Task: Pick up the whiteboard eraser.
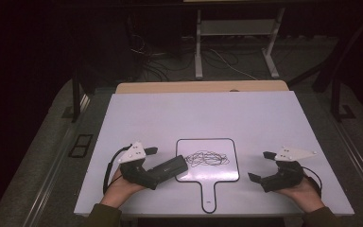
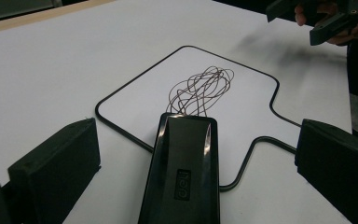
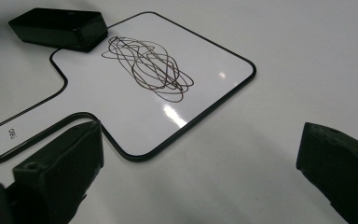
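The black eraser (image 1: pixel 168 168) lies between the left gripper's (image 1: pixel 147 158) spread jaws, overlapping the handheld whiteboard's (image 1: pixel 217 175) near-left edge. The desk (image 1: pixel 208 113) beyond the board lies bare; the right gripper (image 1: pixel 261 165), jaws apart, has open surface around it.

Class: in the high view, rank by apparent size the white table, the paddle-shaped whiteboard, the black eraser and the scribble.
1. White table.
2. Paddle-shaped whiteboard.
3 and 4. Black eraser and scribble look about alike, so I won't rank them.
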Action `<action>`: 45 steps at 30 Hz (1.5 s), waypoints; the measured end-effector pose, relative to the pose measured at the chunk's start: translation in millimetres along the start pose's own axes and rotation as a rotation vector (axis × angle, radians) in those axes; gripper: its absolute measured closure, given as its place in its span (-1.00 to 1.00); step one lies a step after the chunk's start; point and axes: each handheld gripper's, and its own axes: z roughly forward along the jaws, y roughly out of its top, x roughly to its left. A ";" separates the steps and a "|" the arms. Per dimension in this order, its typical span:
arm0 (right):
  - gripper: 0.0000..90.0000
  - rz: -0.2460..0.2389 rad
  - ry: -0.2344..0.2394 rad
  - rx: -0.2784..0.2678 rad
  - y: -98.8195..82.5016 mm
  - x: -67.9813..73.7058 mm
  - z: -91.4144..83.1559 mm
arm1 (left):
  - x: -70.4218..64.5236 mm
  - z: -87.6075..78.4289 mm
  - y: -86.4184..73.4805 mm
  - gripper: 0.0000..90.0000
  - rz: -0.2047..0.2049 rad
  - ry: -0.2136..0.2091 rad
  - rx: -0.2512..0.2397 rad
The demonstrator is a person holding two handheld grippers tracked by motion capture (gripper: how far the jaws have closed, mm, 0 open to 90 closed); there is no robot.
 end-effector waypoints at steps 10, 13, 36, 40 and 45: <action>-1.00 0.009 0.008 -0.008 -3.7 -2.2 -0.2 | 8.3 1.2 8.3 -1.00 -0.003 0.004 0.010; -1.00 0.006 0.006 -0.001 -3.5 -0.7 0.7 | 12.2 3.3 13.7 -1.00 -0.001 0.006 0.006; -1.00 -0.009 -0.008 0.000 -4.6 0.2 4.2 | 10.0 36.5 21.4 -0.94 0.054 0.000 0.136; -1.00 -0.012 -0.006 0.002 -4.7 0.8 4.4 | 11.3 34.5 18.7 -0.86 0.058 -0.001 0.161; -1.00 -0.013 -0.003 0.002 -4.8 0.3 4.9 | 13.2 31.9 16.0 -0.69 0.062 -0.027 0.209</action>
